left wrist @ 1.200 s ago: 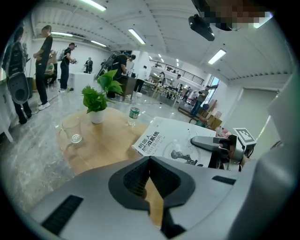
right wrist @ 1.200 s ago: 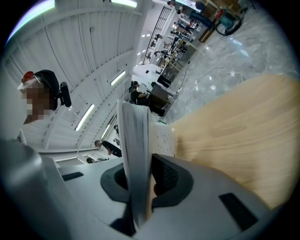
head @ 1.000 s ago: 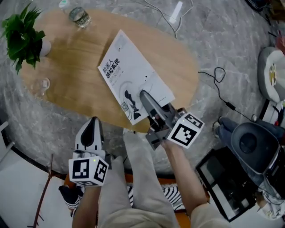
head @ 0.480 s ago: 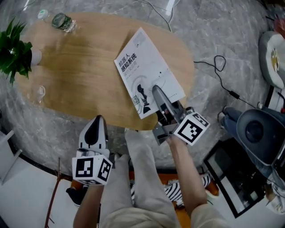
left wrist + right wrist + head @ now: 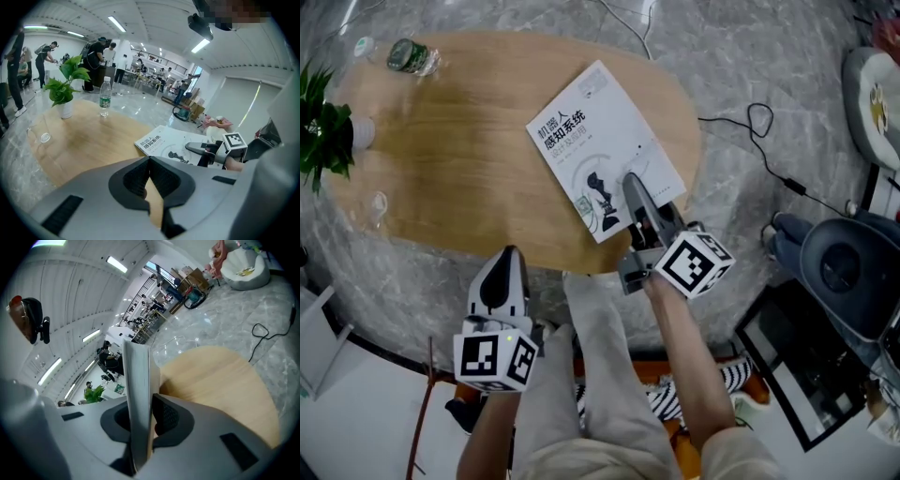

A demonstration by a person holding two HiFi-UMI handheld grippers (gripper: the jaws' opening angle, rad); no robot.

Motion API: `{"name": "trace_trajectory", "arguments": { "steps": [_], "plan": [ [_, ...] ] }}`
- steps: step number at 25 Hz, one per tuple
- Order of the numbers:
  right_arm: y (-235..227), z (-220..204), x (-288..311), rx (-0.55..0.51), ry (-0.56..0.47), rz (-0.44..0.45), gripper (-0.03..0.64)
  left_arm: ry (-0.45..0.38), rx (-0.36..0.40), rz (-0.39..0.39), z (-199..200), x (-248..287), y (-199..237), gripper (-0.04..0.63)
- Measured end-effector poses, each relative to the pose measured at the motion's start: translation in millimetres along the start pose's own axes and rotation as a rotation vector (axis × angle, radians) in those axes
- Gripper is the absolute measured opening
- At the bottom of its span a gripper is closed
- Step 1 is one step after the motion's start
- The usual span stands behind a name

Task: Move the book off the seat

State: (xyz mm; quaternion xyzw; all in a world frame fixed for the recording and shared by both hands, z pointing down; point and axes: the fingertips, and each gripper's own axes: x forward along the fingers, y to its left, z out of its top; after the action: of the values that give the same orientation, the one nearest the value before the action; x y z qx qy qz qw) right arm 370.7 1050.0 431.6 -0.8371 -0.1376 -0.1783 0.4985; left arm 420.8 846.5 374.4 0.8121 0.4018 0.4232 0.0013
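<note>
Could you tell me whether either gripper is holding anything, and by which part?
The right gripper is shut on the book, gripping it at the edge nearest the person. The left gripper holds nothing.

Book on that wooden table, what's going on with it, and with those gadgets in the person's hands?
A person holds a two-jaw gripper in each hand. The right gripper is clamped on the near edge of a white book, which lies at or just above the top of the oval wooden table. The left gripper, jaws together and empty, hangs short of the table's near edge. A water bottle and a potted plant stand at the table's left end.
</note>
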Motion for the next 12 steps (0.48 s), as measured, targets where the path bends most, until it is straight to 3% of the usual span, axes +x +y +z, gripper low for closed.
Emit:
{"name": "trace_trajectory", "arguments": {
  "steps": [6,9,12],
  "plan": [
    [-34,8,-7,-0.062,-0.033,-0.187,0.079,0.009,0.035,-0.038,-4,2,-11,0.008],
    [-54,8,-12,-0.038,-0.050,-0.267,0.133,0.006,0.050,-0.045,-2,3,-10,0.008],
    [-67,10,-18,0.023,-0.072,-0.317,0.146,0.005,0.054,-0.043,0,4,-8,0.008]
  ]
}}
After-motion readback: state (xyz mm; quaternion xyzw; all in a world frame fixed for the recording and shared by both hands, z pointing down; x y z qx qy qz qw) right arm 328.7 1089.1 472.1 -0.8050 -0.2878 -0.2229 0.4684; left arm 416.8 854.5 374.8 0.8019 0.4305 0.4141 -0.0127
